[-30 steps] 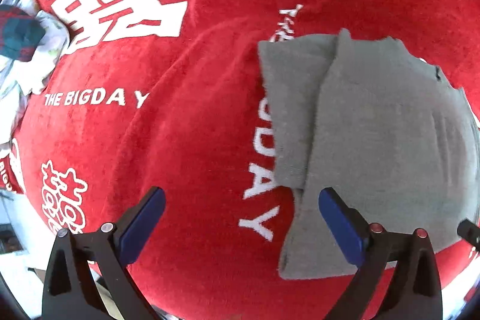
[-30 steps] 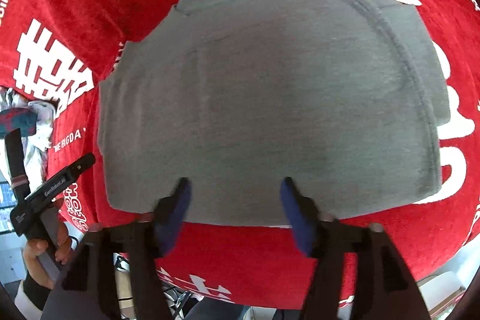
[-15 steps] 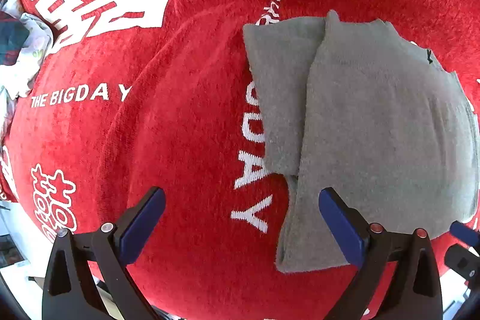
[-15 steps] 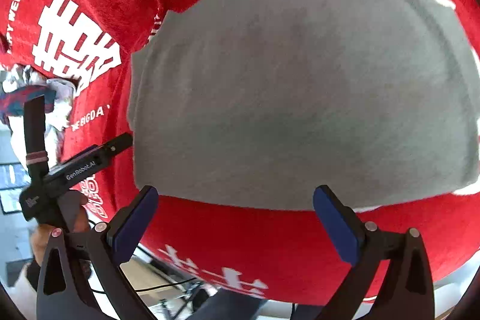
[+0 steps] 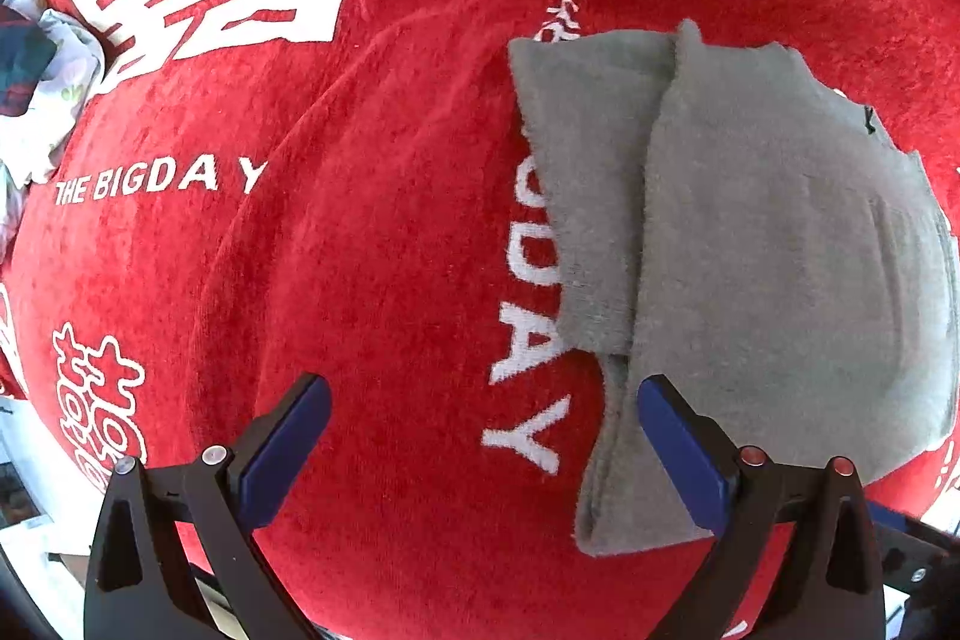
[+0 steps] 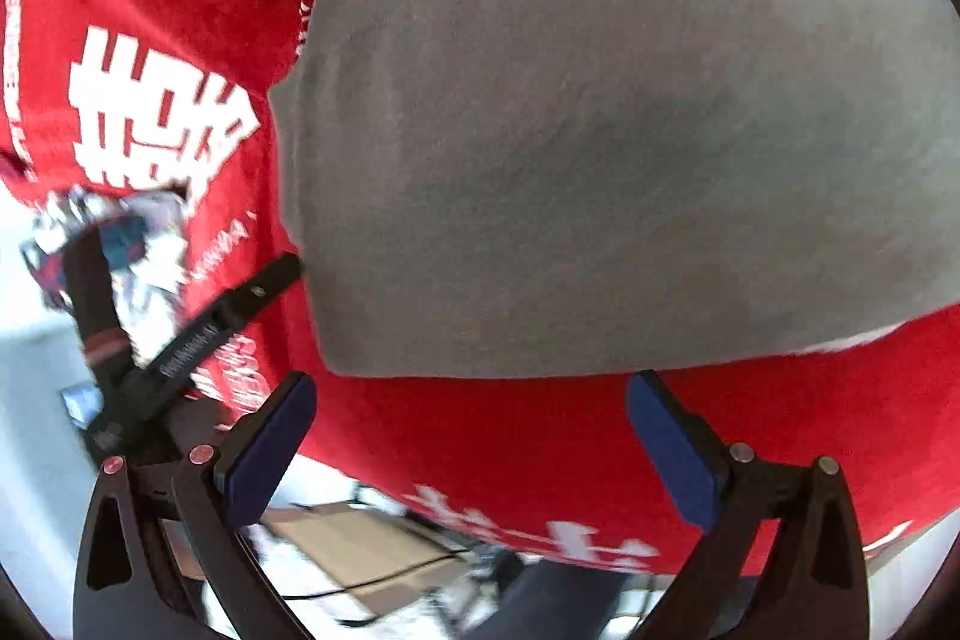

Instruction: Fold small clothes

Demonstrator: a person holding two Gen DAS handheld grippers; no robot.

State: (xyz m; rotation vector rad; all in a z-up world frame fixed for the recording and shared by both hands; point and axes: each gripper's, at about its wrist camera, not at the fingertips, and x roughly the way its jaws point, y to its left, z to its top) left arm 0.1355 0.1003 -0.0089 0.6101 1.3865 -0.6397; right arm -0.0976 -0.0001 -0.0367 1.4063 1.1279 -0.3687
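Note:
A folded grey garment (image 5: 768, 244) lies flat on the red cloth (image 5: 372, 244) with white lettering; a narrower grey layer sticks out from under its left edge. My left gripper (image 5: 483, 421) is open and empty, its right fingertip over the garment's near left corner. In the right wrist view the garment (image 6: 600, 130) fills the upper frame. My right gripper (image 6: 468, 418) is open and empty, just short of the garment's near edge. The left gripper's body (image 6: 198, 334) shows at the left of that view.
A heap of patterned clothes (image 5: 36, 94) lies at the far left edge of the red cloth, also seen in the right wrist view (image 6: 120, 232). The table's near edge and the floor with a cardboard box (image 6: 360, 544) lie below the right gripper.
My right gripper opened from nearly shut to wide and drew back from the garment's near edge. The left gripper stayed open and shifted only slightly.

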